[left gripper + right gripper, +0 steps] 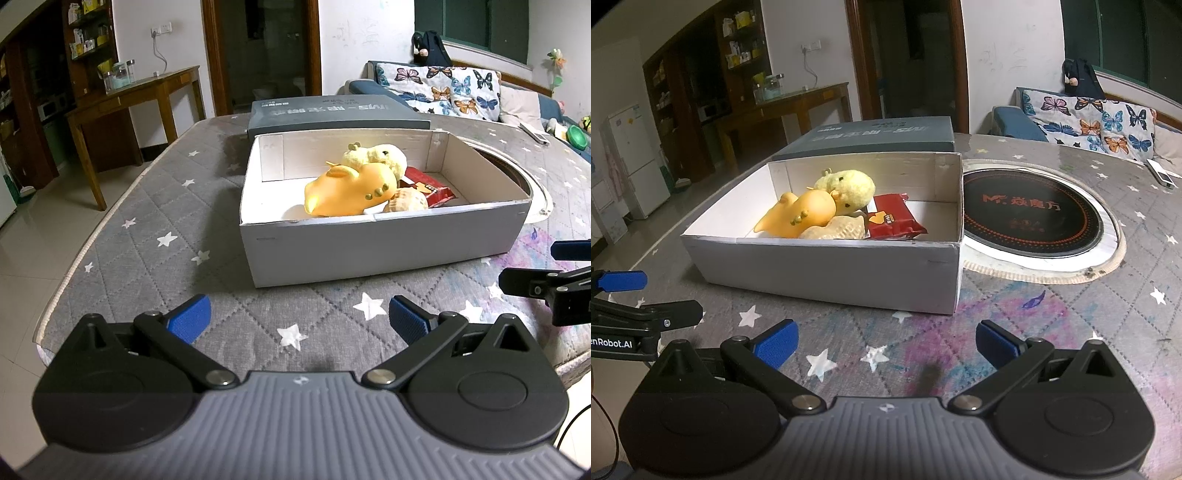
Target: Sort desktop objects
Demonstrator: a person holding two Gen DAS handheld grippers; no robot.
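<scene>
Gray starry counter (155, 206) holds the white box (369, 243), toys inside. It sits straight ahead of both hand-held grippers, left (300, 320) and right (886, 343), both spread wide and empty.

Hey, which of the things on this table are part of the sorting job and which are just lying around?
Part of the job:
open box
orange rubber toy
yellow plush chick
peanut-shaped toy
red snack packet
dark box lid

Just lying about:
induction hob
white remote
butterfly cushion
</scene>
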